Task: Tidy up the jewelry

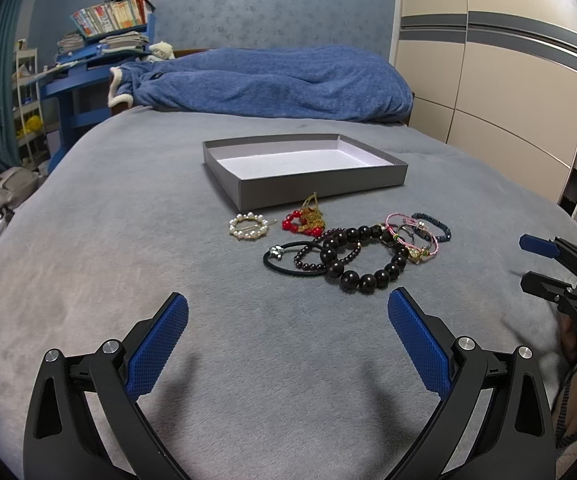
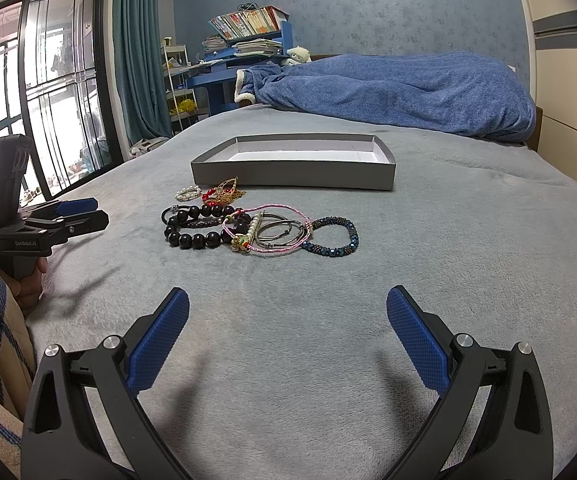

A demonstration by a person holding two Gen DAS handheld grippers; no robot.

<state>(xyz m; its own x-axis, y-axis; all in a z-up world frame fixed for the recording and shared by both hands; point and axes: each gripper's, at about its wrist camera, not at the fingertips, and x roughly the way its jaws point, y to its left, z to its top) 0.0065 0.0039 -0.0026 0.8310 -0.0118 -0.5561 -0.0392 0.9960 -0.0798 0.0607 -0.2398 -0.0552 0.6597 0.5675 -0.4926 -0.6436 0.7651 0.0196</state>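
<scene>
A shallow grey box [image 1: 320, 188] is seen lying on the grey bed [image 1: 128, 240], its white floor bare. The jewelry is gathered just in front of it, at 12 o'clock from the left gripper [image 1: 288, 312]: a pearl ring clip [image 1: 247, 225], red beads with gold chain [image 1: 306, 218], a black hair tie [image 1: 288, 260] and a large dark bead bracelet [image 1: 362, 258]. The right gripper [image 2: 287, 306] is held with jaws wide apart, as is the left. A blue beaded bracelet [image 2: 334, 237] is shown plainly only in the right view, where a window [image 2: 28, 80] at 10 o'clock is also seen; wardrobe doors [image 1: 488, 80] at 2 o'clock are shown mainly in the left view.
</scene>
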